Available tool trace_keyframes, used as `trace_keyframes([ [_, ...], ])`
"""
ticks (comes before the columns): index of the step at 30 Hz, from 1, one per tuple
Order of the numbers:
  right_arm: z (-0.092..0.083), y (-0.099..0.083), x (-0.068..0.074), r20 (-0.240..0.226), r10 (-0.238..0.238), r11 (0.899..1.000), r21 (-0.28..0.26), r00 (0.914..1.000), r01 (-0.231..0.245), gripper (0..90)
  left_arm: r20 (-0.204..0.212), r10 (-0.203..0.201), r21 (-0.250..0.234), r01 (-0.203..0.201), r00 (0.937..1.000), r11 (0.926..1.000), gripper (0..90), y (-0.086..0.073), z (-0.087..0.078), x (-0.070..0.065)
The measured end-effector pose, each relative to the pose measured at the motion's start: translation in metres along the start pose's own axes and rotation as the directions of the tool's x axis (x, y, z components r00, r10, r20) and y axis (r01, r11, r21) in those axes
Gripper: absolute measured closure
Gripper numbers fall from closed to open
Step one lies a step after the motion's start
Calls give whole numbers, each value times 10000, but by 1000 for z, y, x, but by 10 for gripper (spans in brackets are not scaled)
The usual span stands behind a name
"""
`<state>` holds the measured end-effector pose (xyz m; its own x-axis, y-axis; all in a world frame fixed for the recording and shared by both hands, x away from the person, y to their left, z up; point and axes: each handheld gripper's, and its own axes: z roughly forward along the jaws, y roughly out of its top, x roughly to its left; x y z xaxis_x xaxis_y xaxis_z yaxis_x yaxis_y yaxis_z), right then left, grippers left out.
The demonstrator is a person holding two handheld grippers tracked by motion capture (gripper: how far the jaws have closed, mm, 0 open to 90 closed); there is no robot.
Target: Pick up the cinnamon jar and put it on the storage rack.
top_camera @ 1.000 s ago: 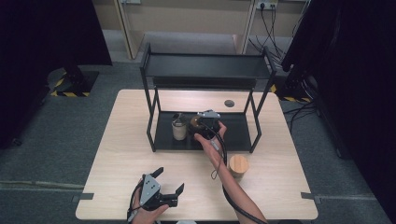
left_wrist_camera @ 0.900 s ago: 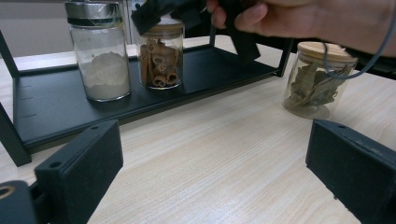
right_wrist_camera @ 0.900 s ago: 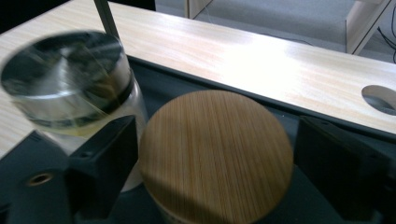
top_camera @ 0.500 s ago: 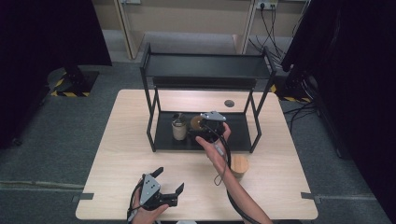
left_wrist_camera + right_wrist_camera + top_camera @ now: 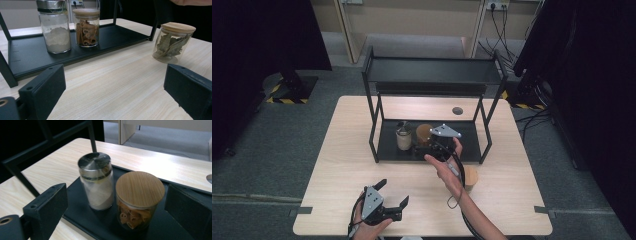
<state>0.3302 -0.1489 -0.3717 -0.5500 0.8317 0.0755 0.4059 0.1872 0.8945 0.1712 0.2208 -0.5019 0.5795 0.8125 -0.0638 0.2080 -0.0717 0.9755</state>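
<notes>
done: glass cinnamon-stick jar with wooden lid (image 5: 139, 199) on black metal rack's lower shelf (image 5: 469, 134), my right tongs (image 5: 115, 202) just opened, released | left: bay-leaf jar (image 5: 174, 42) near counter's right edge | left tongs (image 5: 113, 97) released, idle

My left gripper (image 5: 115, 100) sits low over the pale wooden worktop (image 5: 117, 80), its two black fingers (image 5: 43, 92) spread wide with nothing but bare wood between them. Ahead on the left I see the black shelf tray (image 5: 32, 57) carrying two jars just beside each other: a metal-lidded jar of white powder (image 5: 55, 27) and a wooden-lidded jar of cinnamon sticks (image 5: 86, 26). To the right, off the tray and on the worktop, stands a wooden-lidded jar of bay leaves (image 5: 173, 42).
</notes>
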Motion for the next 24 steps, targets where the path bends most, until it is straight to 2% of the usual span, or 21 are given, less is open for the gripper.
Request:
trace_keyframes([
  [14,-25,-13,-1,-596,-145,9989,-446,9981,119,51,-50,0,-51,0,10000,10000,31,0,-1,0],
  [24,-41,-25,-2,-1096,-258,9976,-665,9936,185,51,-93,15,-56,-16,10000,10000,31,0,-1,0],
])
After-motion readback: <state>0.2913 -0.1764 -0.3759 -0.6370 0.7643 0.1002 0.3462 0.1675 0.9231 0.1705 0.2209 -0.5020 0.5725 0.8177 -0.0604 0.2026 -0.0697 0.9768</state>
